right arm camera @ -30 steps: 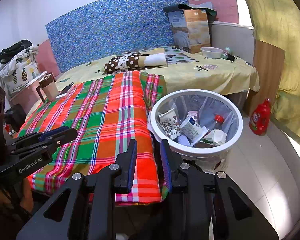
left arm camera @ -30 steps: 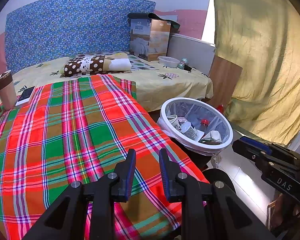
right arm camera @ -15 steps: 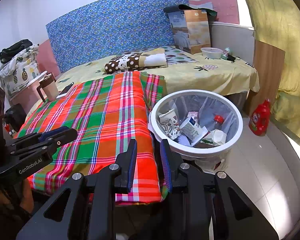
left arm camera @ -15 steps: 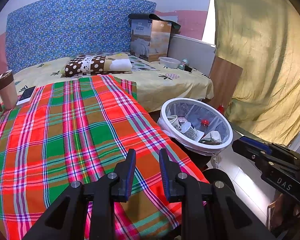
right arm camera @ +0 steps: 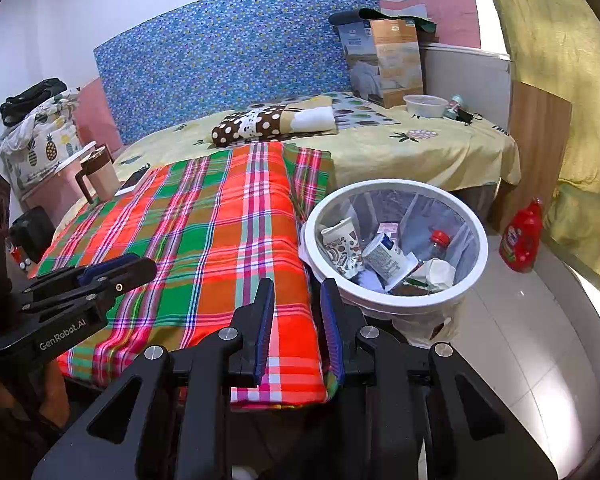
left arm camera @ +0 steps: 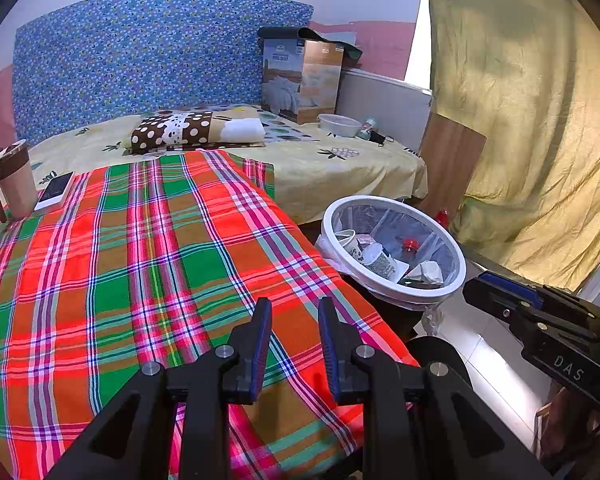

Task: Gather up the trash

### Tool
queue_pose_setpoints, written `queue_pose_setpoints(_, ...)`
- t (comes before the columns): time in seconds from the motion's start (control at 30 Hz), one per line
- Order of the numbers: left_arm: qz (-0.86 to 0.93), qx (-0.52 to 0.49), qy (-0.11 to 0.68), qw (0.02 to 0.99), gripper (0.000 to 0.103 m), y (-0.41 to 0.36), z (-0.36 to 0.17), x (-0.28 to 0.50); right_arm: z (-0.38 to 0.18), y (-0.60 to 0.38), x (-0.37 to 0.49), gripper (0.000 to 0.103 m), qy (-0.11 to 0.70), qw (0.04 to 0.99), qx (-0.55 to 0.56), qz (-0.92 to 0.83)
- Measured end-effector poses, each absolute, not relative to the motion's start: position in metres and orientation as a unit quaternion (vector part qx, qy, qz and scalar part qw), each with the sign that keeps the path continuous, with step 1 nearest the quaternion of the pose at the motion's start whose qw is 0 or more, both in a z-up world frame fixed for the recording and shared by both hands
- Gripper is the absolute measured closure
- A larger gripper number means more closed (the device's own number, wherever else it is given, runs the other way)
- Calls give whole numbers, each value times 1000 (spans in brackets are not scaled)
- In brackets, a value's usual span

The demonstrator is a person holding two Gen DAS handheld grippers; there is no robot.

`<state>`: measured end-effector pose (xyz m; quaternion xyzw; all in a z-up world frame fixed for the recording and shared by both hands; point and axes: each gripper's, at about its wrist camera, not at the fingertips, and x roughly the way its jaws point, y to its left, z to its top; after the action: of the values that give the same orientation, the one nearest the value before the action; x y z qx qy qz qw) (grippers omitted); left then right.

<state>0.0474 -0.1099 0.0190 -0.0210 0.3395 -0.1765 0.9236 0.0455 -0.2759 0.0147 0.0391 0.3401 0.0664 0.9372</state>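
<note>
Right wrist view: round white plastic bin [right arm camera: 392, 304] already holds cups, bottle etc.; plaid-covered bed [right arm camera: 204, 240] looks cleared. Both grippers [right arm camera: 296, 320] [left arm camera: 290, 340] w/ jaws slightly spread, nothing between them; task prob. near done.

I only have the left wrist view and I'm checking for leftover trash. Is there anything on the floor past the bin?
Observer: Yes, a red bottle stands upright on the floor, right of the bin and apart from it.
Operator: Is the right gripper carrying anything?
Observer: No, the right gripper has a gap between its fingers, with nothing in it.
Operator: Anything at the far left?
Observer: A pineapple-print bundle with a black bag on top.
</note>
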Motion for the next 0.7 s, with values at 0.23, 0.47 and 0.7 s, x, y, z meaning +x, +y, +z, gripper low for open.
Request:
queue_pose_setpoints(0.23, -178, -23, 339, 923, 80, -111, 19, 45, 16, -274, 45, 77, 340, 937, 40, 67)
queue_pose_setpoints(0.47, -179, -23, 340, 923, 80, -112, 20, 45, 16, -272, 45, 77, 341, 937, 39, 69)
queue_pose_setpoints(0.7, -180, -18, 345, 921, 80, -113, 18, 47, 16, -273, 45, 77, 341, 937, 39, 69)
